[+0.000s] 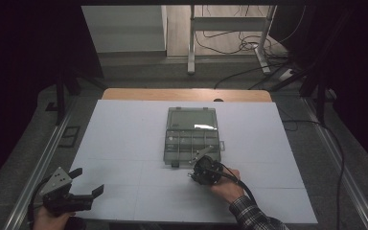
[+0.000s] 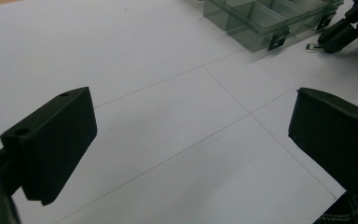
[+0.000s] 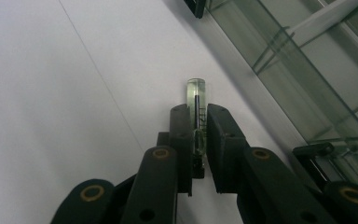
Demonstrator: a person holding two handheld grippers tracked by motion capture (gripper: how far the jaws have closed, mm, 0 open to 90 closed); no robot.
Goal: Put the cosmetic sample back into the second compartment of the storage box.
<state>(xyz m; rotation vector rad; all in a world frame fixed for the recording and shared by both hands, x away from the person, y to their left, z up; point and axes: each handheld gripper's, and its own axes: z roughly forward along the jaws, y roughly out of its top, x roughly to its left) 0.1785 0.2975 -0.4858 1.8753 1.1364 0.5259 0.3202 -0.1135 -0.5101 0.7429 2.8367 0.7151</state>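
A: Left to right, what do I have?

B: Left gripper [image 1: 87, 192], jaws wide apart and empty, resting at the near left edge of the white table [image 1: 124, 143]. Right gripper [image 3: 198, 119], jaws clamped on a small clear vial [image 3: 197, 93]; the vial lies between the pads, its tip jutting beyond them, low over the surface.

A: Progress?

B: I judge the pick made; placing remains. The open compartment box [image 1: 191, 141] sits just beyond and right of my right gripper.

A: Surroundings?

B: White sheet with faint seams, wooden far edge; dim room, cables [image 1: 230, 45] on the floor behind.
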